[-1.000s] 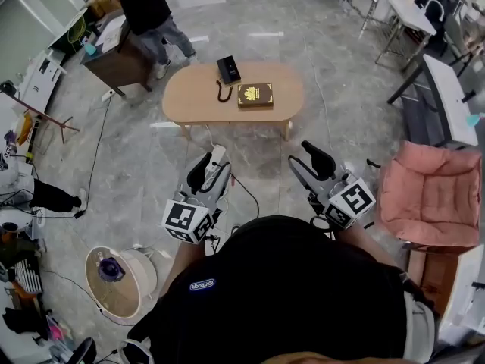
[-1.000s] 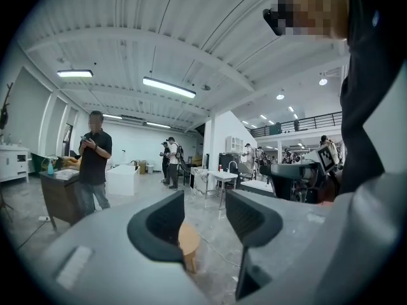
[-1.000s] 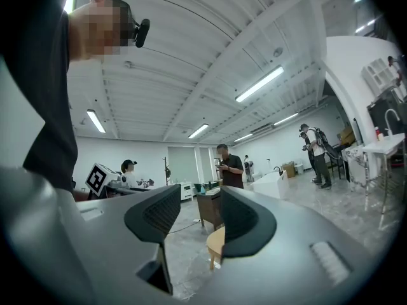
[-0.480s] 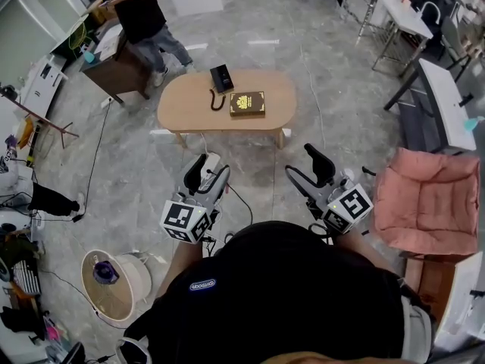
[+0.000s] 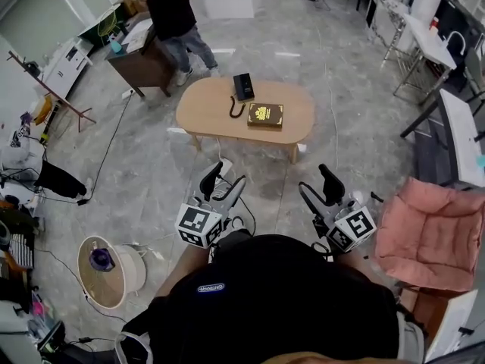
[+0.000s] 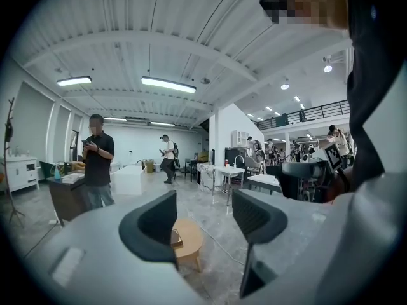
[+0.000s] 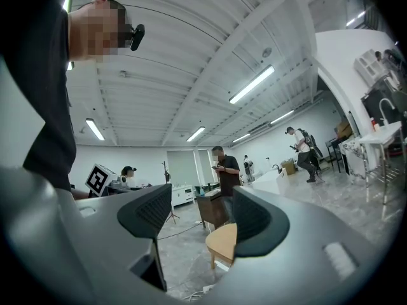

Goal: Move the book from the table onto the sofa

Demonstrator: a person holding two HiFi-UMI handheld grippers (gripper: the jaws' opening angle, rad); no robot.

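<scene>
While you stand well back from the low oval wooden table (image 5: 204,112), the book (image 5: 265,115) lies flat on its top, right of centre, its dark cover with a gold emblem facing up; just beside it, to the far left, sits a black device (image 5: 243,86) with a dark cord curling towards the table's near edge; your left gripper (image 5: 225,184) is held low in front of you over the grey floor, its fingers spread wide and holding nothing, with only the distant table and a corner of the book showing in the gap; your right gripper (image 5: 318,186) is level with it, just to the right, its fingers likewise wide and holding nothing; both grippers are well apart from the table and the book; the pink sofa (image 5: 432,233) stands at the near right, close by your right arm; at the far left a person (image 5: 173,14) in a black shirt stands beside a dark desk (image 5: 144,59); a round white basket (image 5: 114,271) sits on the floor at the near left.
</scene>
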